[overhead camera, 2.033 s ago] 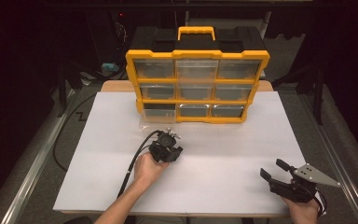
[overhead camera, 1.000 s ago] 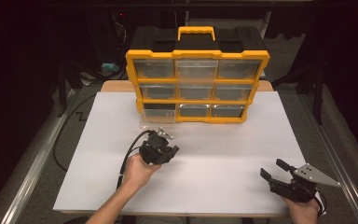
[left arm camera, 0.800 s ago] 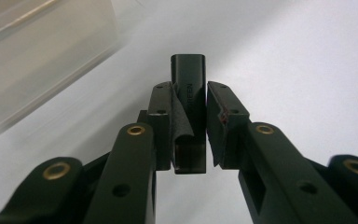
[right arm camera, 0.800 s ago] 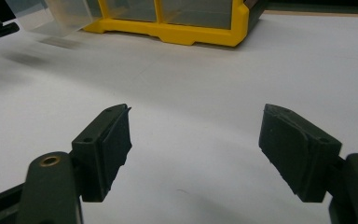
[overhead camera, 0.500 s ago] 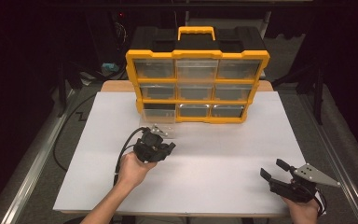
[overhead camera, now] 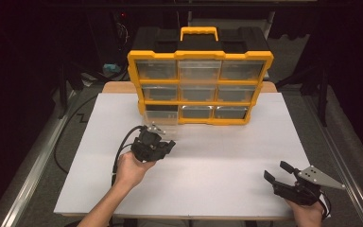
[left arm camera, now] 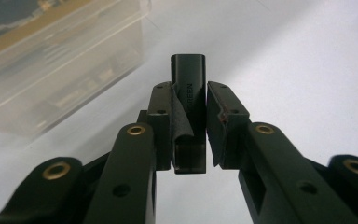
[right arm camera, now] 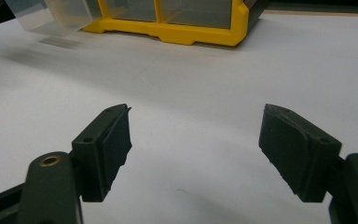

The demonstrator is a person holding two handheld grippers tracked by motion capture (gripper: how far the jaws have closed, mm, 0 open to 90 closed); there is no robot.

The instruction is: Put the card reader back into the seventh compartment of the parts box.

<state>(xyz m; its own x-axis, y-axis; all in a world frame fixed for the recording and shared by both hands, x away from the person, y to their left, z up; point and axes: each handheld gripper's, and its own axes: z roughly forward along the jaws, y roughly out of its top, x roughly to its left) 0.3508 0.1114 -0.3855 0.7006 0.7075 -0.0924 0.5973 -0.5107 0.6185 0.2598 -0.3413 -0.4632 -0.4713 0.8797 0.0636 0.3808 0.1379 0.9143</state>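
Two grippers: your left gripper (left arm camera: 189,123) clamps a black part (left arm camera: 188,79); carry it level to the drawer (overhead camera: 161,115), right gripper (right arm camera: 196,154) spread

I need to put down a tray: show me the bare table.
The widest free patch lies between the left gripper and the right gripper, in front of the yellow organizer. It is crowded near the pulled-out clear drawer.

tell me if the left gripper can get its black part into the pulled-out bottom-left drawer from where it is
Probably yes: the left gripper, shut on the black part, sits just in front of the pulled-out clear drawer, with nothing between them.
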